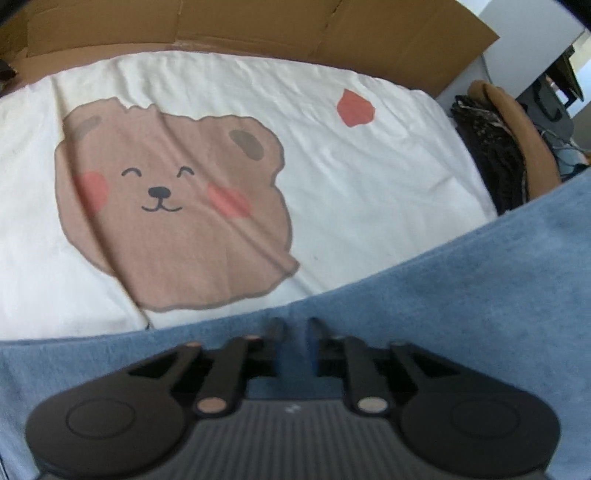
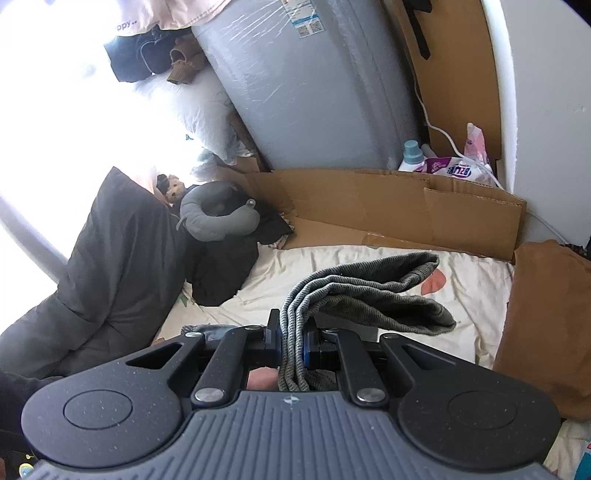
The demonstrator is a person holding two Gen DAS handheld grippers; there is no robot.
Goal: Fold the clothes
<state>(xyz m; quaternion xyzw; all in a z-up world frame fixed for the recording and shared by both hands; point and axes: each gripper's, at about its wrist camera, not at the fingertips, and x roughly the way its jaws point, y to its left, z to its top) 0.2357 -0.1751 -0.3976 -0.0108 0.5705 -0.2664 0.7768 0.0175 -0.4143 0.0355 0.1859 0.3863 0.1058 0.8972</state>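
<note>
The left tool (image 1: 295,325) sits over a blue terry-cloth garment (image 1: 461,295) that spreads beneath and to its right. Ahead of it lies the cream bedsheet printed with a brown bear face (image 1: 332,177), with flattened brown cardboard (image 1: 258,26) behind. The right tool (image 2: 291,332) has a folded grey knitted garment (image 2: 369,295) between its fingers, trailing forward and right over the bed. A grey U-shaped neck pillow (image 2: 218,218) lies ahead-left.
</note>
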